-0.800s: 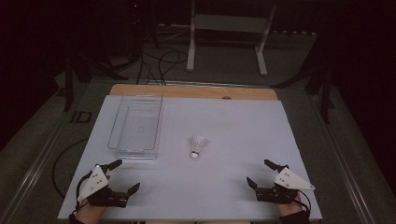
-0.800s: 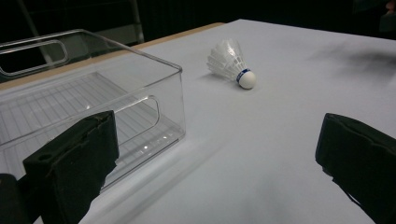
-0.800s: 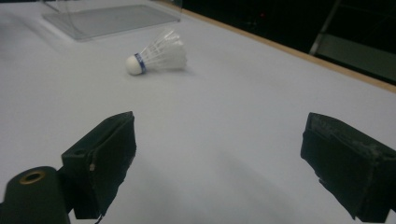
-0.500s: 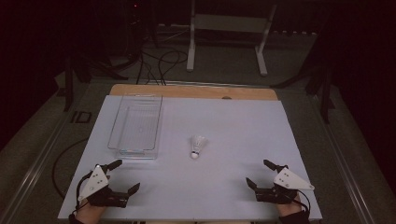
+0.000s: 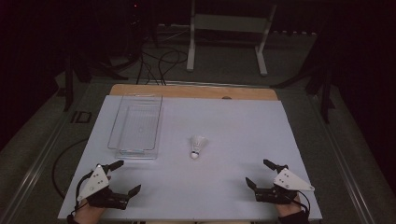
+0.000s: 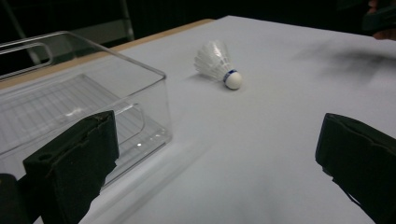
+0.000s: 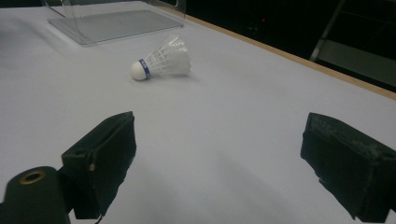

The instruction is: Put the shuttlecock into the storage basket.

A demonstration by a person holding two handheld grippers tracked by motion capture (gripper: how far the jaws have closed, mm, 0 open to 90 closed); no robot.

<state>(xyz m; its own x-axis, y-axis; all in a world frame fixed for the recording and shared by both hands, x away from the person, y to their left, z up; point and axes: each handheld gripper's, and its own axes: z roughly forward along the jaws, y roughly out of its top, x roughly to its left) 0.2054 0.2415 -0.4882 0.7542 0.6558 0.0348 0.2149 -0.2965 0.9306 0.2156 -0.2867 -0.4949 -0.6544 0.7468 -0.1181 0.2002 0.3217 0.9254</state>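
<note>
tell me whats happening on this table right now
A person holds a gripper in each hand at the near edge of the white table. The left gripper and the right gripper both have their fingers spread open with nothing between them. A white shuttlecock lies on its side in the middle of the table, cork end toward the person. Left of it, a little apart, stands a clear plastic bin with nothing in it. Neither gripper touches either thing.

Surroundings beyond the work

A white metal stand [image 5: 229,28] is standing at the upper middle of the frame, black cables [image 5: 156,58] are trailing over the grey floor [image 5: 42,135] at the upper left.
</note>
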